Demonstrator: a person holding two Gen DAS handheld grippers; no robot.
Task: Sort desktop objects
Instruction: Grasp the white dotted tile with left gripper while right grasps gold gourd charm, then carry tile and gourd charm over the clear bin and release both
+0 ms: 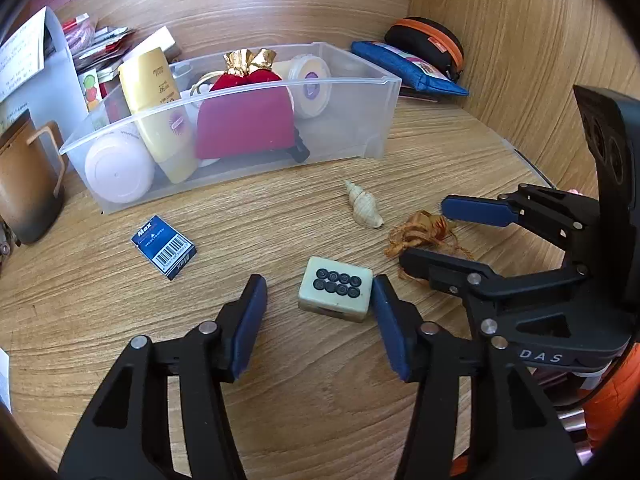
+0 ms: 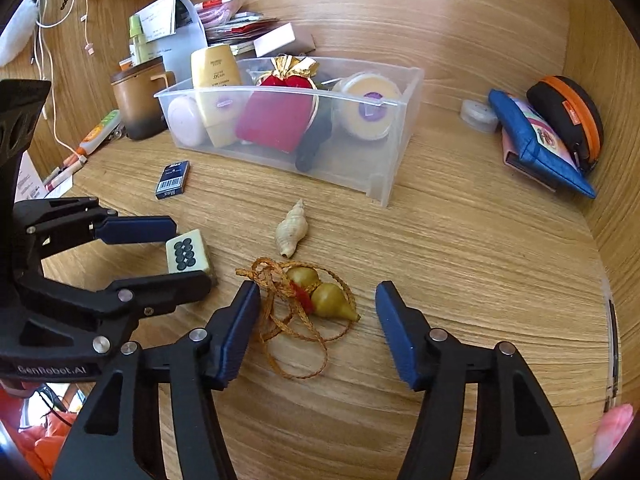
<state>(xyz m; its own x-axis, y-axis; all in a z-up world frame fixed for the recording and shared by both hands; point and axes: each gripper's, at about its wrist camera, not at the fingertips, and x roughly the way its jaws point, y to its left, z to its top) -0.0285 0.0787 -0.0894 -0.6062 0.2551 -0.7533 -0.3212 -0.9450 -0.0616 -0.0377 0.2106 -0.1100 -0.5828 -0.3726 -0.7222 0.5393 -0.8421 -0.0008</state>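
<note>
Left wrist view shows my left hand-held gripper (image 1: pixel 320 312) spread apart around the mahjong tile (image 1: pixel 335 294), its right pad touching the tile. My right hand-held gripper (image 2: pixel 316 320) straddles, jaws apart, the gourd charm (image 2: pixel 322 294) mid-desk (image 2: pixel 460 280). I'd centre each before closing, gathering the cord so it doesn't snag.
</note>
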